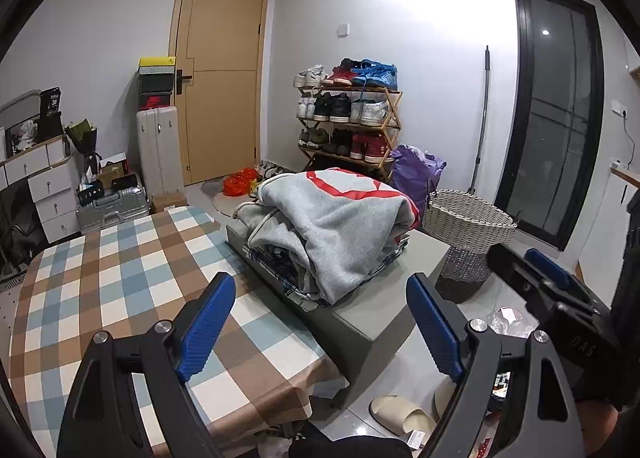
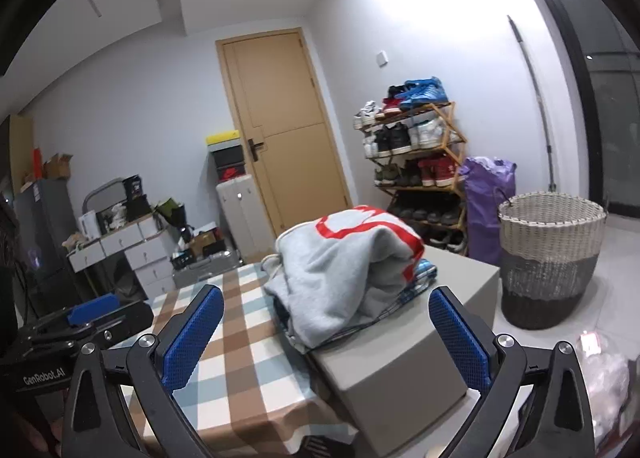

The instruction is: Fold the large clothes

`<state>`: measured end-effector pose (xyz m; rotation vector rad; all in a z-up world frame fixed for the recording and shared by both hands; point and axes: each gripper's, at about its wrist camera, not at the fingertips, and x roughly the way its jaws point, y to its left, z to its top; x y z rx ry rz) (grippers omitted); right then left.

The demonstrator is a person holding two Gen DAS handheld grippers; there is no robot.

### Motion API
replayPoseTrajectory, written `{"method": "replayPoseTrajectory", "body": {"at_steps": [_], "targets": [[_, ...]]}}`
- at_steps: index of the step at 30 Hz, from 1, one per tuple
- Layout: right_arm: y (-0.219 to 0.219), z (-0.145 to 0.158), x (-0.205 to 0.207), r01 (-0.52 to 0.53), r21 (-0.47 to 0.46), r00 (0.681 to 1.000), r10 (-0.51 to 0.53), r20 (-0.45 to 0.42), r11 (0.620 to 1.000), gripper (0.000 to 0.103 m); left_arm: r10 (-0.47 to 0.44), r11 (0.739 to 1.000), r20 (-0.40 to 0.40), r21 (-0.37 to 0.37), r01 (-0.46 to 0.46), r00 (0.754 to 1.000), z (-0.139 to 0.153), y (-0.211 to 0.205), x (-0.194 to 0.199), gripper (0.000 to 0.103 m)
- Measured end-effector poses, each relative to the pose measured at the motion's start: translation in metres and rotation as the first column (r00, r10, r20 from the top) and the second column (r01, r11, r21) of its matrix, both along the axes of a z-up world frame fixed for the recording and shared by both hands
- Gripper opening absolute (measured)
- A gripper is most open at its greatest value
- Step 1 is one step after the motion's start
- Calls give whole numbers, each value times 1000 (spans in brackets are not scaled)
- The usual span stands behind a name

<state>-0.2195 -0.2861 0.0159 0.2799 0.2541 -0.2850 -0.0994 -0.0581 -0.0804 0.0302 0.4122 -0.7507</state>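
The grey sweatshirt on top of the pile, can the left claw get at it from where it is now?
Probably yes. The left claw is open and empty, and the grey sweatshirt lies uncovered on top of the pile on the grey box, straight ahead with nothing in between. It would need to move forward first.

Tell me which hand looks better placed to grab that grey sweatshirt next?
Probably the right gripper: its open jaws frame the grey sweatshirt head-on, close. The left gripper, also open, points between the checked table and grey box.
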Motion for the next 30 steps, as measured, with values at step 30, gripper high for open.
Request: {"method": "replayPoseTrajectory", "body": {"at_steps": [30], "targets": [[7,1,-10,10,-31,999,-9,40,999,103,-7,1000,4,-10,7,1000,2,3,-6,84]]}}
